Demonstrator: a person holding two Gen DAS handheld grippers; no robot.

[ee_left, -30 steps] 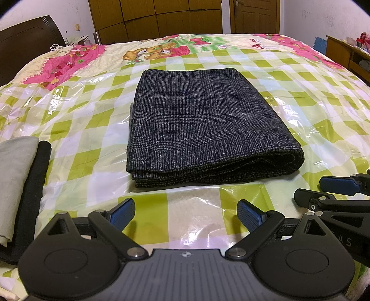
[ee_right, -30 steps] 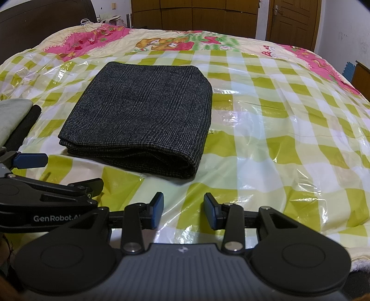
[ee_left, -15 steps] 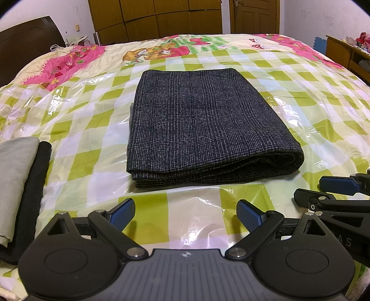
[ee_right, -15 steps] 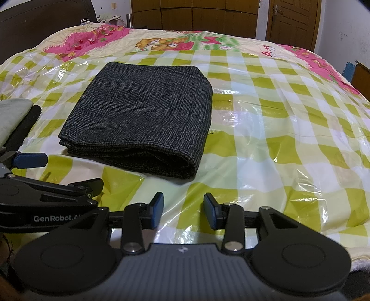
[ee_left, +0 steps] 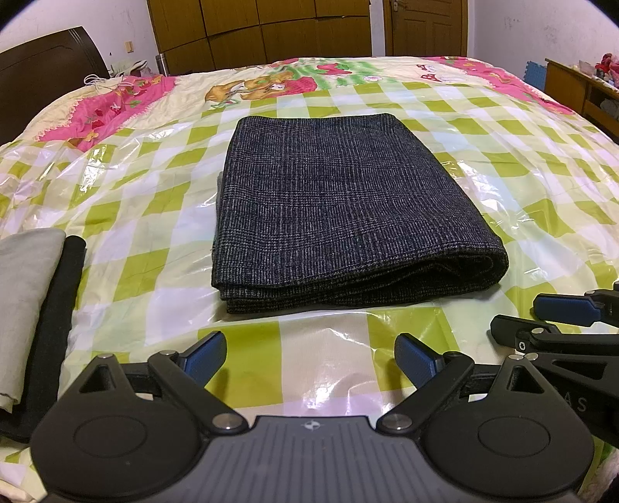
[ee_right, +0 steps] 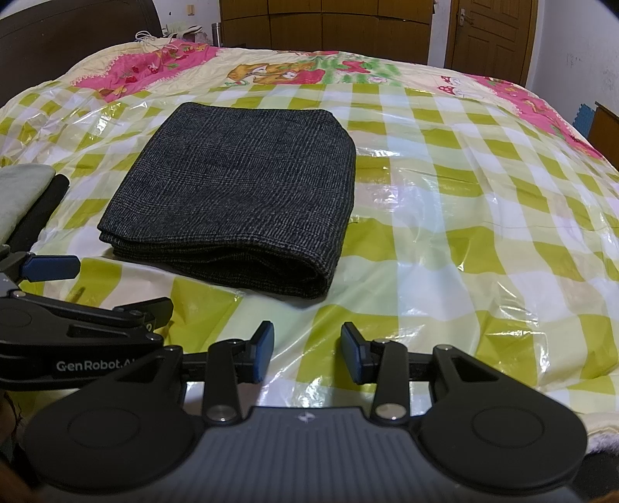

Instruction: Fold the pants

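At the left edge of the bed (ee_left: 127,216), near its front, a folded grey cloth (ee_left: 23,294) lies on top of a black garment (ee_left: 54,321); both are cut off by the frame in the left wrist view. The bed carries a green-and-white checked cover (ee_left: 162,271) under a clear, glossy plastic sheet (ee_right: 445,247).

Toward the middle of the bed, slightly left of centre, the pants (ee_left: 340,209) lie folded into a flat, compact rectangle of dark grey checked fabric. The stacked layers show along the near edge, and the rounded fold runs along the right side. The pants rest flat on the plastic sheet and touch neither gripper.

The left gripper (ee_left: 309,358) hovers low over the front edge of the bed, just short of the near edge of the pants. Its jaws stand wide apart with only the cover between the blue pads (ee_left: 205,356); nothing is held.

The right gripper (ee_right: 307,352) sits just beside the left one, also at the front edge, aimed past the right near corner of the pants (ee_right: 240,197). Its jaws are parted by a narrower gap and are empty.

Beyond the far edge of the bed stand a dark headboard (ee_left: 42,73) at the left, a brown wardrobe (ee_left: 263,31) and a wooden door (ee_left: 425,27).
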